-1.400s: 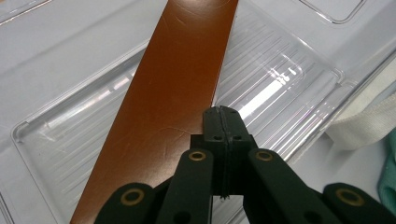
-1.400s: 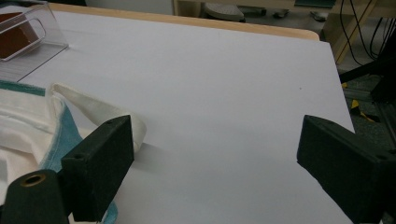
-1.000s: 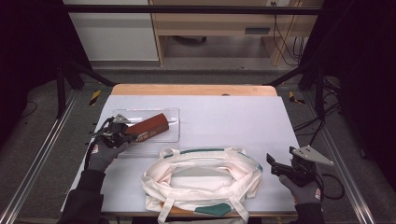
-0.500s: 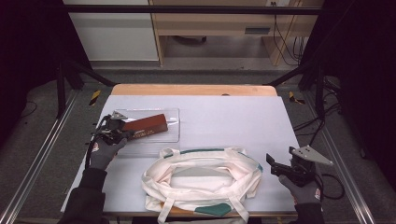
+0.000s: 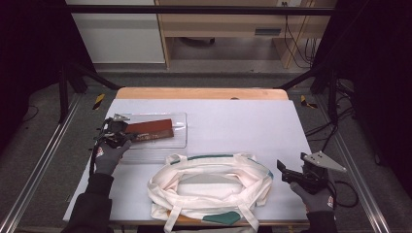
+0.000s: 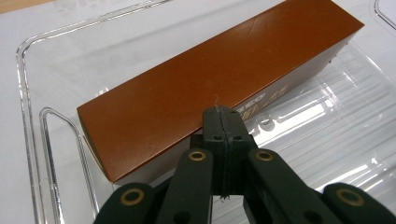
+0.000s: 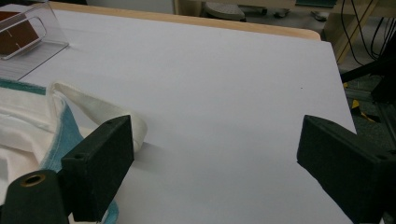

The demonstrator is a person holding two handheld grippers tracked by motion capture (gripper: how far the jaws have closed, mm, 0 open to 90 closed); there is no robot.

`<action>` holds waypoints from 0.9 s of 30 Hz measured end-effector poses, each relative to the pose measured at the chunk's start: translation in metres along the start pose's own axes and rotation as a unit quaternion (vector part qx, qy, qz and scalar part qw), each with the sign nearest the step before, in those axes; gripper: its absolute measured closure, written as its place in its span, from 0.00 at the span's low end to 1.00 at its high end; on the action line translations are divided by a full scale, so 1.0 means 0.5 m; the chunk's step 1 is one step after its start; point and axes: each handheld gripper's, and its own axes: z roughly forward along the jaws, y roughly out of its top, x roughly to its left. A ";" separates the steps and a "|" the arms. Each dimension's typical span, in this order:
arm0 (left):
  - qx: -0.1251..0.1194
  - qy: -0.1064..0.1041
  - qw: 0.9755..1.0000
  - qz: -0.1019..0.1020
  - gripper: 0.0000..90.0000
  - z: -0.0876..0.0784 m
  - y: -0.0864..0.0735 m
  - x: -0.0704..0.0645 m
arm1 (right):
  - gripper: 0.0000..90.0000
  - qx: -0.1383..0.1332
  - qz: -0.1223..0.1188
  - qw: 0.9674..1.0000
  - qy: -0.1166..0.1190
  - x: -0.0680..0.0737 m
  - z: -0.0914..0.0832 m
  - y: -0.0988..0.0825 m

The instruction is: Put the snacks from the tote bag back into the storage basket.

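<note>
Left hand-held gripper (image 6: 223, 122) jaws closed, empty, against brown box (image 6: 210, 88) in clear tray (image 5: 180, 141), table's left edge. Right hand-held gripper (image 7: 215, 163) wide, idle beside tote bag (image 5: 214, 191). Next probably: reopen, grasp box.

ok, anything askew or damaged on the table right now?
Only the long brown cardboard box: it lies slanted across the clear plastic tray, not square with it. No damage or spills visible. The white canvas tote bag lies slumped open.

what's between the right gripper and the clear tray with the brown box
In the high view, the cream tote bag lies between the right gripper and the clear tray holding the brown box.
</note>
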 end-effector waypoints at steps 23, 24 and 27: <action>-0.001 0.014 1.000 -0.001 0.97 0.009 0.001 0.012 | 0.13 0.001 -0.001 1.000 0.001 0.000 0.000 -0.001; -0.001 0.016 1.000 -0.001 0.95 0.008 0.001 0.012 | 0.13 0.001 -0.001 1.000 0.002 0.000 0.000 -0.001; -0.010 0.015 1.000 -0.011 0.91 -0.005 -0.002 0.011 | 0.13 0.002 0.003 1.000 0.004 0.002 -0.001 -0.001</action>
